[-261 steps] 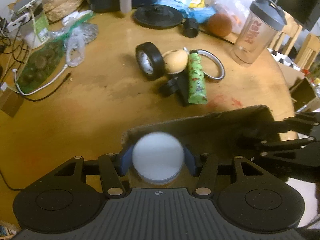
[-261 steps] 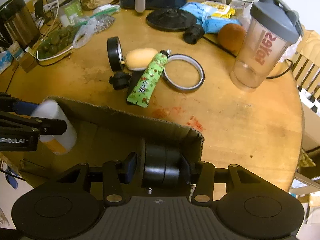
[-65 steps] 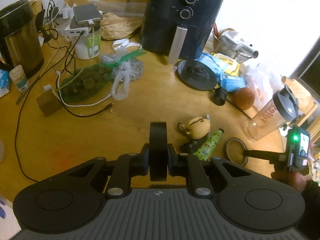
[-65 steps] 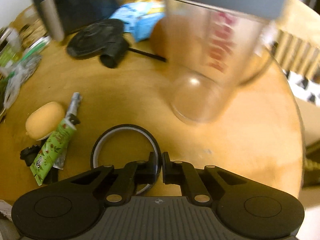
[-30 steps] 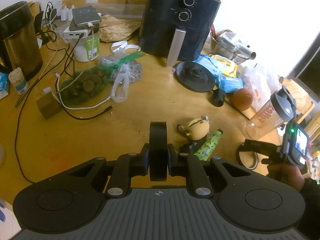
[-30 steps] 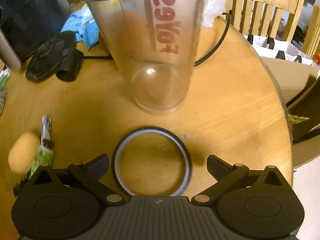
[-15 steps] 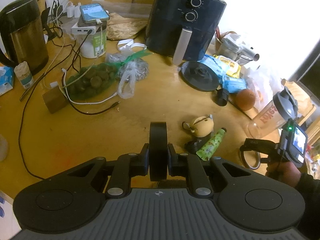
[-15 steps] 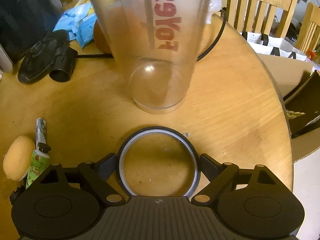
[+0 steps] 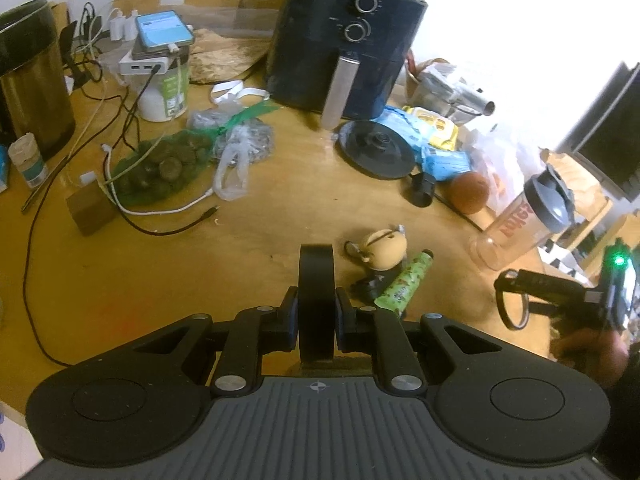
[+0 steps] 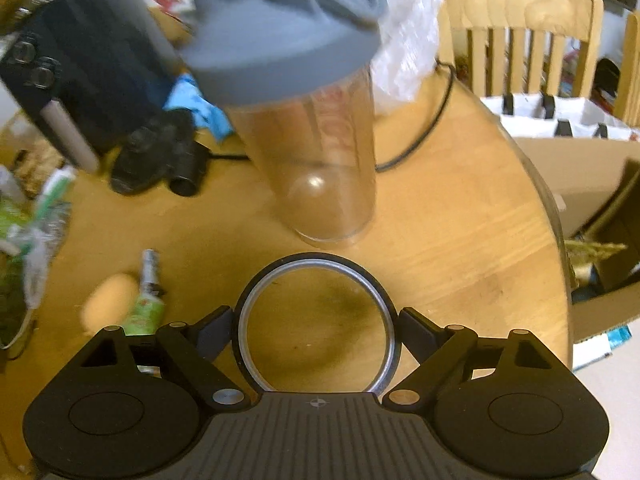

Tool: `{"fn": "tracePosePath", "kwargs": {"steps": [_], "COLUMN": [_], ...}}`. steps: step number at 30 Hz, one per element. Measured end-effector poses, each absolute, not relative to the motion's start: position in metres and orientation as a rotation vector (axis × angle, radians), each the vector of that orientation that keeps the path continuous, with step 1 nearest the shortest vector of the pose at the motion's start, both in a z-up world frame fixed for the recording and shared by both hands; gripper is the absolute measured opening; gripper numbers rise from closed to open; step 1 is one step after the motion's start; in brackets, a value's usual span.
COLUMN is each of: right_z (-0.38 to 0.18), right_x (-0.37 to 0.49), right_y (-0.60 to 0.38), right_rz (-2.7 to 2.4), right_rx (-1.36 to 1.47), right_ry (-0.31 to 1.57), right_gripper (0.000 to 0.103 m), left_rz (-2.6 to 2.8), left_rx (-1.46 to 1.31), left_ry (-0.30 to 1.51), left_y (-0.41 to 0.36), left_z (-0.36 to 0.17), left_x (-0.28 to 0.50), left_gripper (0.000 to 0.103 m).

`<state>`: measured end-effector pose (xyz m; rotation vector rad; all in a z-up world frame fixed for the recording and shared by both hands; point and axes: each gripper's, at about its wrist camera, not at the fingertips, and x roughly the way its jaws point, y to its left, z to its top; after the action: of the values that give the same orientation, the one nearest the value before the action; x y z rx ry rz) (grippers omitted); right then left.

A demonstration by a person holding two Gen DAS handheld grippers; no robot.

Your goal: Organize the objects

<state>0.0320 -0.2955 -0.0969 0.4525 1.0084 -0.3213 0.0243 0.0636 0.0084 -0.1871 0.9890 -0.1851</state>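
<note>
My left gripper [image 9: 316, 314] is shut on a black tape roll [image 9: 316, 280] and holds it upright above the wooden table [image 9: 200, 248]. My right gripper [image 10: 316, 326] is shut on a thin black ring with a grey inner rim [image 10: 316, 262], lifted off the table; it also shows at the right of the left wrist view [image 9: 510, 300]. A beige pouch [image 9: 386, 246], a green tube [image 9: 404, 286] and a small black part [image 9: 370, 286] lie just beyond the tape roll.
A clear shaker bottle with a grey lid [image 10: 316, 120] stands right behind the ring. An air fryer [image 9: 344, 40], black disc [image 9: 376, 150], snack packets, an orange, bagged items, cables and a kettle [image 9: 28, 80] crowd the back. A cardboard box [image 10: 600, 240] sits off the table's right edge.
My right gripper opened, closed around the ring's outside and lifted it off the table. My left gripper still holds the tape roll, nearly still.
</note>
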Motion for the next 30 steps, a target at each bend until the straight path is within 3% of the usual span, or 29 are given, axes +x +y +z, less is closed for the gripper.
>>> {"fn": "tracePosePath", "kwargs": {"steps": [10, 30], "right_z": [-0.051, -0.014], "right_x": [0.011, -0.018], "right_y": [-0.256, -0.218], "right_rz": [-0.134, -0.017], "right_rx": [0.349, 0.287], "right_ry": [0.911, 0.836], "right_gripper": [0.089, 0.089], "left_rz": [-0.283, -0.457], "left_rx": [-0.173, -0.139], "left_ry": [0.992, 0.945], "left_y": [0.056, 0.020], "left_z": [0.008, 0.020], "left_x": [0.017, 0.012], "left_gripper": [0.017, 0.017]}}
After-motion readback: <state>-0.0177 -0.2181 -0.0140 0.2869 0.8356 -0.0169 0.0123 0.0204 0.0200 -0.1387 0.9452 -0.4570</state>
